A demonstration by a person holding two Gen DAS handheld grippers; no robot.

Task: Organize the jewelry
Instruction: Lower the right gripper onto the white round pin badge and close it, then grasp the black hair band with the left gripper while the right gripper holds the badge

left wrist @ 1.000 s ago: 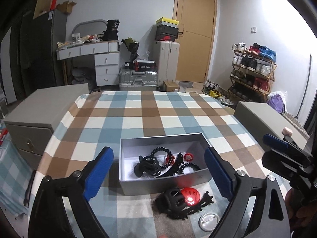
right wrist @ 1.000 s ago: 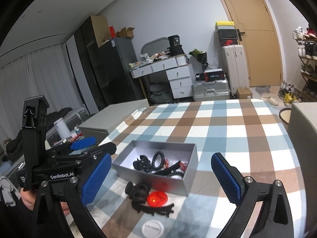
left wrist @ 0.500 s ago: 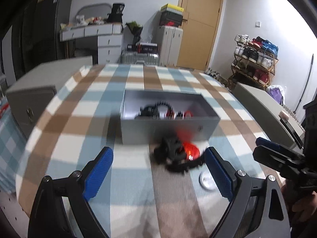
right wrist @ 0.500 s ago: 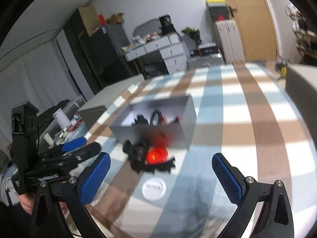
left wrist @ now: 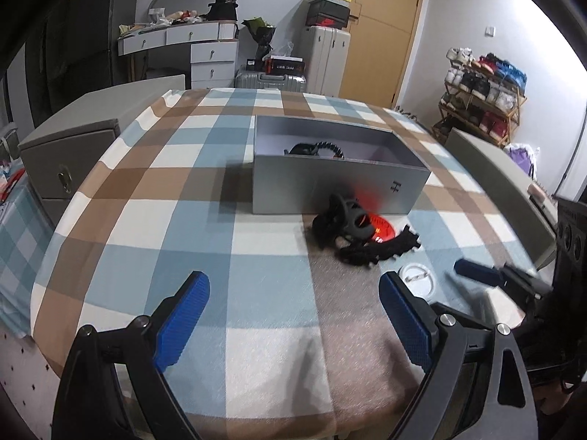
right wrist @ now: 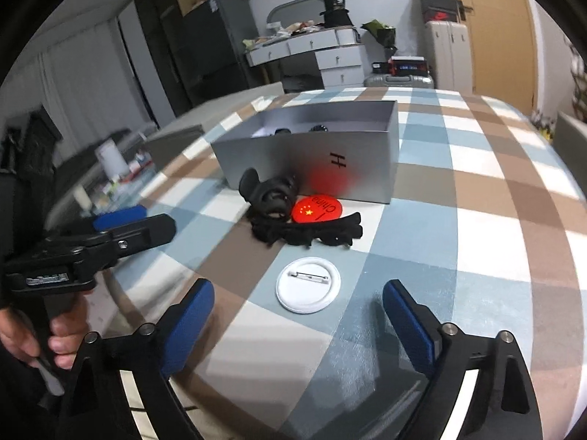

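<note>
Left gripper (left wrist: 293,315) spread, empty; right gripper (right wrist: 297,315) closing, empty.

Left gripper (left wrist: 293,315) jaws wide, empty; grey box (left wrist: 341,187) ahead on checked cloth (left wrist: 183,198)

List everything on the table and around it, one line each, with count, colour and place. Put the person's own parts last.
table: one, blue, brown and white checked cloth, under everything.
box: one, silver-grey, open, mid-table; dark items partly visible inside.
claw clip: one, black, on the cloth in front of the box.
red badge: one, red with stars, beside the claw clip, partly under it.
toothed hair clip: one, black, lying flat in front of the red badge.
white badge: one, white, pin side up, nearest the camera.
shoe rack: one, wooden, by the right wall.
suitcases: silver and white, near the door.
left hand-held gripper: blue pads, open, empty.
right hand-held gripper: blue pads, jaws closing, nothing between them, above the white badge.
hand: one, on the left gripper's handle.
</note>
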